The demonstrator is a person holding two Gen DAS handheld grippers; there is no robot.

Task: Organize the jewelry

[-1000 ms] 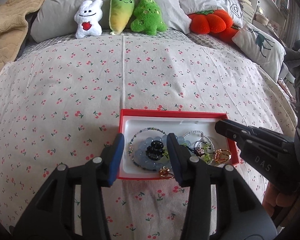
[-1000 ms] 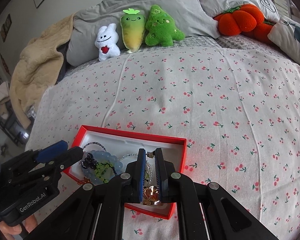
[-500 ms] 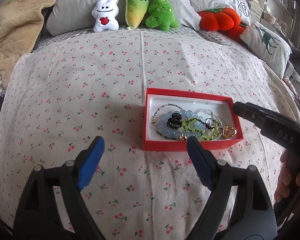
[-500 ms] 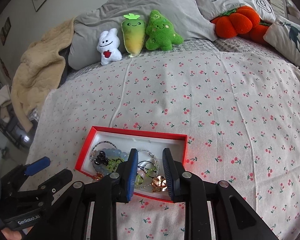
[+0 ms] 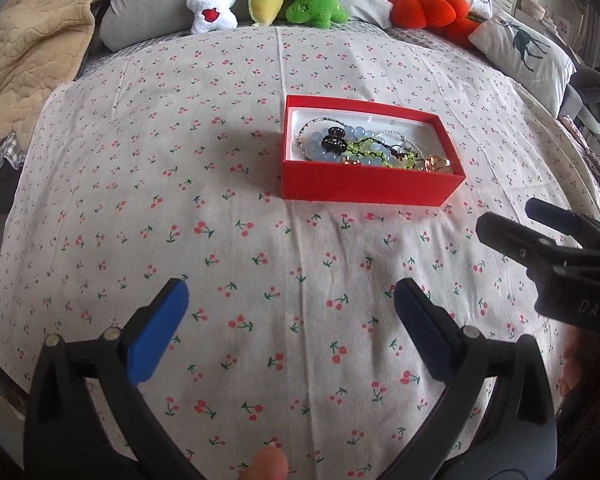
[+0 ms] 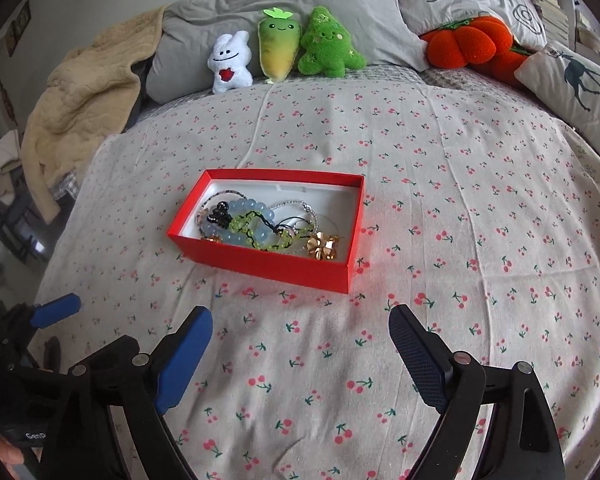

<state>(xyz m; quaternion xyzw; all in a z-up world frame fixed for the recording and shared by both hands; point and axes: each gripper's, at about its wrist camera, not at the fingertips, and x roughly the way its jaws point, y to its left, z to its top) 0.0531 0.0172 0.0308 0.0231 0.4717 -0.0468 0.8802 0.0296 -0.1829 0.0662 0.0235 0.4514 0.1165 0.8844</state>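
Plainly, one red box (image 6: pixel 260 266) sits just left of centre in the right wrist view, on the cherry-print bed (image 6: pixel 440 208). Inside its white lining lies a tangle: one pale blue bead bracelet (image 6: pixel 246 220), one green bead strand (image 6: pixel 260 232), one black clip (image 6: pixel 219 214), one gold bow (image 6: pixel 325 246). Both the left gripper (image 5: pixel 290 328) and right gripper (image 6: pixel 300 354) gape wide and hold nothing, low in frame, well apart from the box. Bare sheet surrounds every box edge. Three plush toys (image 6: pixel 284 54) line the upper centre.
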